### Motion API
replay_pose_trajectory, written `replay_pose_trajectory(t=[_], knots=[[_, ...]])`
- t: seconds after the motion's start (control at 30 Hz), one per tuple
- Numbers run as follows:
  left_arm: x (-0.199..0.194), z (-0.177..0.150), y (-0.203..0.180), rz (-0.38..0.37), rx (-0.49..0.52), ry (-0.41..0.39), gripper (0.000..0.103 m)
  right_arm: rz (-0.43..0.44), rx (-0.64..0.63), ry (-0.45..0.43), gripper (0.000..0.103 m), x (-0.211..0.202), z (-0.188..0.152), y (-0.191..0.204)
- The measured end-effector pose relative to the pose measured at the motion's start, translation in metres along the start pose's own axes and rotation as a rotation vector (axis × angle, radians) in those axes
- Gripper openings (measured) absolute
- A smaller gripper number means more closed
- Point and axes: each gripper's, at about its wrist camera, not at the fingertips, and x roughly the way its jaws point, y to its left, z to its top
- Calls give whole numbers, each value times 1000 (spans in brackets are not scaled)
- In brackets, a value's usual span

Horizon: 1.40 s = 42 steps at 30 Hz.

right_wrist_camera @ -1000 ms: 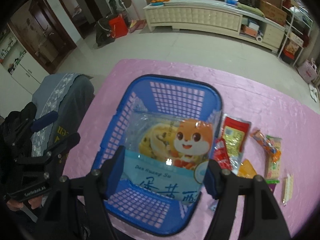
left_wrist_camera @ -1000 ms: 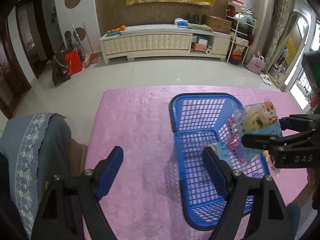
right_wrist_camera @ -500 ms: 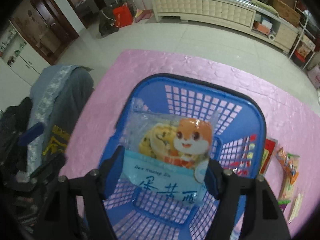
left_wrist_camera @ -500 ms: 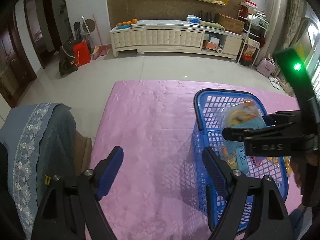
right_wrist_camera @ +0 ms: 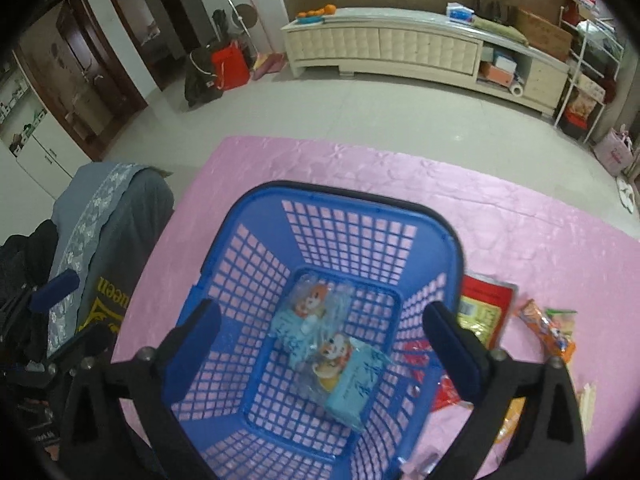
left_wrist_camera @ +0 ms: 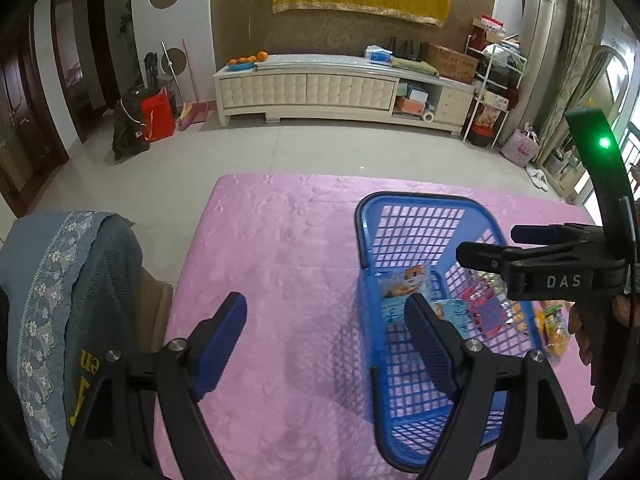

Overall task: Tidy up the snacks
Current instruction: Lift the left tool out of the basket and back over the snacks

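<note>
The left tool (left_wrist_camera: 324,334) hangs over the pink tabletop (left_wrist_camera: 272,264), just left of the basket (left_wrist_camera: 366,248). Its jaws stand wide apart and hold nothing.

The blue basket sits on the tabletop. Two snack bags lie flat on its floor. The far bag (right_wrist_camera: 310,308) and the near bag (right_wrist_camera: 348,372) overlap a little. Both are clear plastic with a light blue band and a cartoon orange squirrel. They look light, soft and crinkly, and the cake inside could get squashed. A soft pinch on a sealed edge would be the best hold. The plastic looks smooth, so it may slip. There is writing on the blue bands, but it is too small to read here.

The right tool (right_wrist_camera: 320,336) is over the basket, above the two bags. Its jaws have just been opening, and now they are very wide with nothing between them. From the left camera, the letters "DAS" show in white on its side.

More snacks wait on the tabletop to the right of the basket. A red bag (right_wrist_camera: 486,312) with a yellow label lies just beside the basket wall. Then comes an orange bag (right_wrist_camera: 548,332), and a pale stick pack (right_wrist_camera: 588,402) near the edge. They all look thin, light and bendy. Their words are too blurry to read.
</note>
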Motion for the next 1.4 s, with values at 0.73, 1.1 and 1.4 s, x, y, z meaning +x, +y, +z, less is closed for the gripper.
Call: replay_pose_trajectory(t=[0.73,1.1,1.4], knots=[[-108,-21,-55,-84,27,-106,80,-69,-25,-88,102,-144,-66,-1],[-144,-35,-100,-81,86,-147,84,-84,-11,-149,102,-198,-98,-23],[-155,-48,-155,-88,155,-152,84,-72,19,-189,102,-224,-127,-56]])
